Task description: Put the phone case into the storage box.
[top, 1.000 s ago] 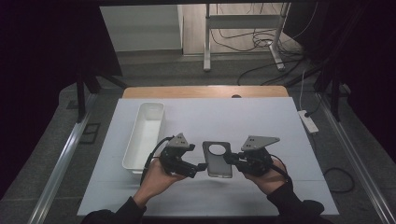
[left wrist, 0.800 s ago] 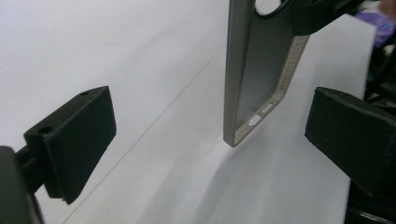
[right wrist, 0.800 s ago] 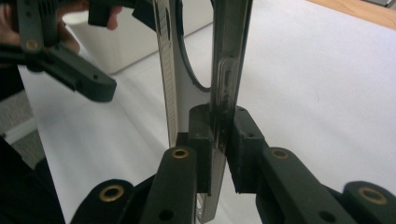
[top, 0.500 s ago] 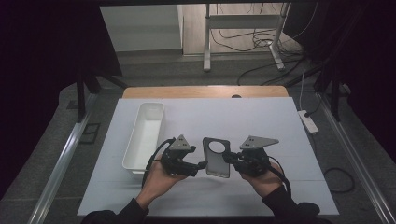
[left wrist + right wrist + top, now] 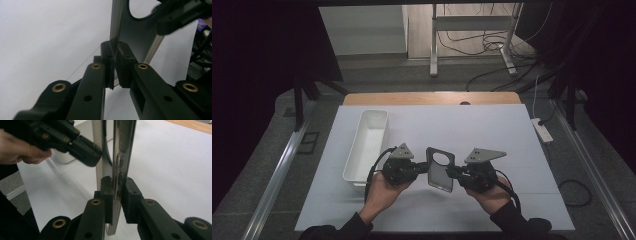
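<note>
so the dark phone case (image 5: pixel 440 169) is held up off the white table (image 5: pixel 492 130) dead center between the two, long axis running near-to-far, left gripper (image 5: pixel 422 170) just clamped on its left edge and right gripper (image 5: pixel 451 173) pinching the right edge.

I see both my forearms in dark sleeves. Each hand-held gripper is matte black: the left hand-held gripper (image 5: pixel 416 170) and the right hand-held gripper (image 5: pixel 455 174) each carry a grey three-cornered plate dotted with small holes, and a black cable loops off each. Their blocky jaw links show brass-ringed pivots and plain bored holes.
</note>
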The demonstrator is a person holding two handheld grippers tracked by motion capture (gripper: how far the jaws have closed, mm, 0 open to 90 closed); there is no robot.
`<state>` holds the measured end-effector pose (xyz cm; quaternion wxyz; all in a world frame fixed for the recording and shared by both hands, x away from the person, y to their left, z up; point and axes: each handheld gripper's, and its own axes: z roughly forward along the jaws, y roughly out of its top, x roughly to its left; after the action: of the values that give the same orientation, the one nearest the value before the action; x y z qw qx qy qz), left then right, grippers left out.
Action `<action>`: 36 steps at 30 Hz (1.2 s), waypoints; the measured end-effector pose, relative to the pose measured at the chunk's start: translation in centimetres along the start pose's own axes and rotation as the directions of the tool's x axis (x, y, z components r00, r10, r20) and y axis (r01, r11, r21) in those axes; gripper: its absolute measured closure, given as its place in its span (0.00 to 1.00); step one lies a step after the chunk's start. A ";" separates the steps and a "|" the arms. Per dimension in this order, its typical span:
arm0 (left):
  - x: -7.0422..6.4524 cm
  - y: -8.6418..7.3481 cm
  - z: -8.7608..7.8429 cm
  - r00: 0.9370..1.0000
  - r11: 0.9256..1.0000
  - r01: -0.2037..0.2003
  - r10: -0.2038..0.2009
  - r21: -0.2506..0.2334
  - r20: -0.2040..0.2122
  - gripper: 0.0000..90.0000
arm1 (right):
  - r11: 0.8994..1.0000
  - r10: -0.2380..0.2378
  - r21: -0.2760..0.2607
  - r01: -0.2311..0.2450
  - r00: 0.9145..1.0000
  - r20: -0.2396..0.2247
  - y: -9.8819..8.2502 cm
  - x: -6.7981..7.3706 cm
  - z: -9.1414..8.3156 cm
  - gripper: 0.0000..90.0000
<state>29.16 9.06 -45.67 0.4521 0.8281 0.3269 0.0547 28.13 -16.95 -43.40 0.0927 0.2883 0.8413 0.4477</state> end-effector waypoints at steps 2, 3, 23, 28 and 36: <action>0.0 0.1 -0.1 1.000 1.000 0.012 -0.012 -0.006 -0.017 0.98 | 1.000 -0.004 0.007 0.004 1.000 -0.028 0.0 0.2 0.2 0.88; -0.1 0.2 0.0 0.999 1.000 0.014 -0.014 -0.002 -0.031 0.98 | 1.000 -0.009 0.011 0.009 0.999 -0.041 0.0 0.3 0.3 0.87; 1.3 1.1 -0.8 0.992 0.997 0.072 -0.071 0.007 -0.107 0.99 | 0.997 -0.005 0.073 0.007 0.999 -0.036 -0.1 -0.1 0.2 0.48; 1.5 1.4 -0.8 0.991 0.998 0.068 -0.067 0.007 -0.114 0.99 | 0.996 0.002 0.089 0.002 0.999 -0.045 -0.3 -0.5 0.1 0.40; 2.1 2.0 -1.1 0.991 0.997 0.074 -0.072 0.010 -0.114 0.99 | 0.995 0.011 0.102 -0.006 0.999 -0.045 -1.0 -1.2 -0.6 0.37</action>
<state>31.33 10.33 -43.92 0.4283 0.8144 0.3826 0.0828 28.48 -18.46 -43.99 0.0568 0.2861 0.8638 0.4108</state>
